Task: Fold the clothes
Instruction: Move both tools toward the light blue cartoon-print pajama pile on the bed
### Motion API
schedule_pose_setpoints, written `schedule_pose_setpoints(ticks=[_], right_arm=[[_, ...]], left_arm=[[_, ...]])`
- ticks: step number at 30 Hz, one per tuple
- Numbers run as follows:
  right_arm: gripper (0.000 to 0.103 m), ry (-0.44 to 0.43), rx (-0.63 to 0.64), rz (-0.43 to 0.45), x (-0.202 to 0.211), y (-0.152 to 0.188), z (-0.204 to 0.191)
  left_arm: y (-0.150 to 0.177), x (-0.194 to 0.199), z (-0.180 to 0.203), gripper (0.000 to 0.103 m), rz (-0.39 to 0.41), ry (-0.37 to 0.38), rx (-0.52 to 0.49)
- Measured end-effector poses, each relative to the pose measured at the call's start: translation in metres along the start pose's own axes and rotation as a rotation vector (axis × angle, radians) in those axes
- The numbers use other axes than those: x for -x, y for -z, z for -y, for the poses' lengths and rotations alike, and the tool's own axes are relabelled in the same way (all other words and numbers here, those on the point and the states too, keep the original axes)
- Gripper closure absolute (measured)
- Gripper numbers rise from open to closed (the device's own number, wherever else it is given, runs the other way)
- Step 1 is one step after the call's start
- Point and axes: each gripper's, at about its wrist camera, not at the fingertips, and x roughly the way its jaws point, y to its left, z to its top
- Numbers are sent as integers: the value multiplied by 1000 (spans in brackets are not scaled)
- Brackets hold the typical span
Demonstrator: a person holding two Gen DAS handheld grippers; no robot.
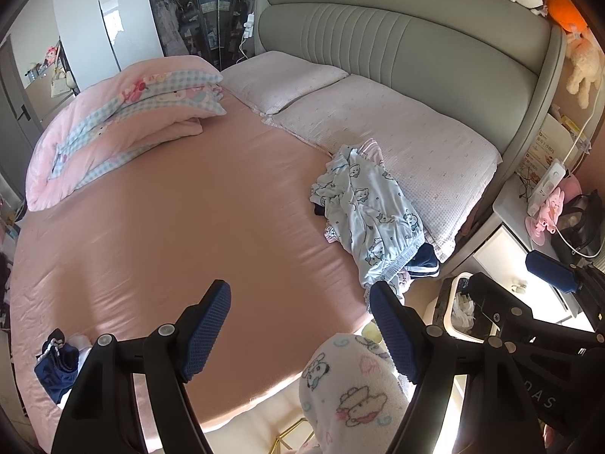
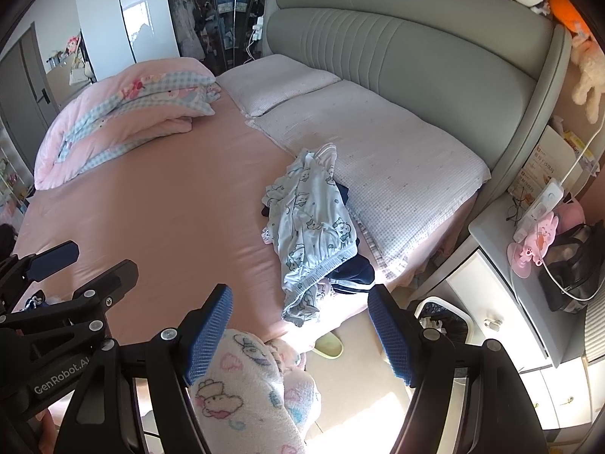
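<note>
Two pillows head the pink bed; beside the nearer pillow lies a heap of clothes, pale-blue pyjamas on top. Off the bed's corner a bin holds crumpled scraps. Left gripper and right gripper hover, fingers wide, empty.

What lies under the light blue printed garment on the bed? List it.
Under the light blue printed garment: a navy piece with white stripes and pink-printed fabric peek out. The rest is covered.
</note>
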Motion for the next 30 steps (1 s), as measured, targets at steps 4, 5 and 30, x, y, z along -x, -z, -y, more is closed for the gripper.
schedule_pose_setpoints(ticks=[4, 5, 30], right_arm=[[29, -2, 0, -14, -13, -5, 1], [29, -3, 1, -17, -16, -6, 1], [29, 40, -34, -193, -133, -32, 35]], left_arm=[[-8, -15, 1, 28, -17, -2, -6], [-9, -19, 2, 28, -20, -2, -7], [-39, -144, 25, 28, -163, 50, -51]])
